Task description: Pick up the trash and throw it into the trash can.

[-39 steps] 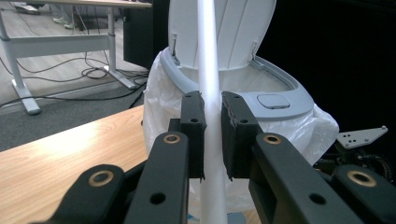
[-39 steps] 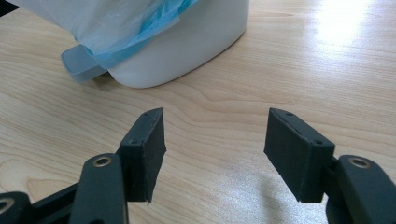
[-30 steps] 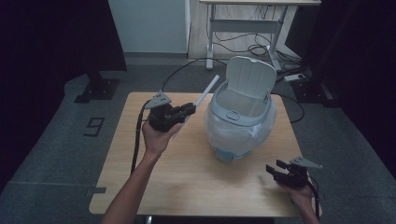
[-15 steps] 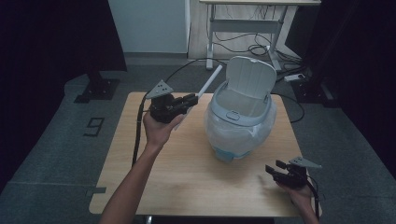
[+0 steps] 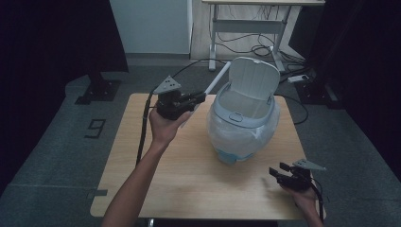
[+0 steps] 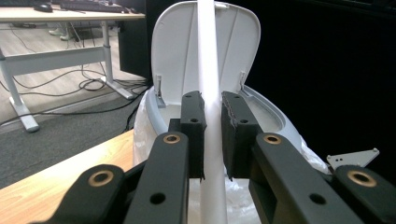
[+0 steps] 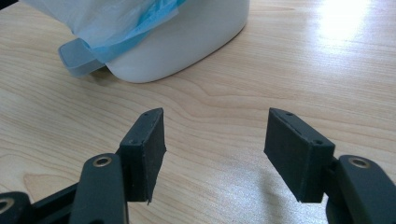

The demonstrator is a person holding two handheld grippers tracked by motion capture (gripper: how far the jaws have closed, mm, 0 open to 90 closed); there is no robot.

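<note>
White stick point(image 6: 208, 70) stands clamped between the pads of the left gripper point(image 5: 201, 98), held above the bench point(image 5: 189, 189) just left of the trash bin point(image 5: 243, 127) and slanting up toward its raised lid point(image 5: 253, 78); in the left gripper view the stick runs upright in front of that lid; a plastic liner bag point(image 5: 222, 137) drapes over the bin's rim; the right gripper point(image 7: 215, 154) rests low near the bench's front right corner, jaws spread wide with nothing between them.
</note>
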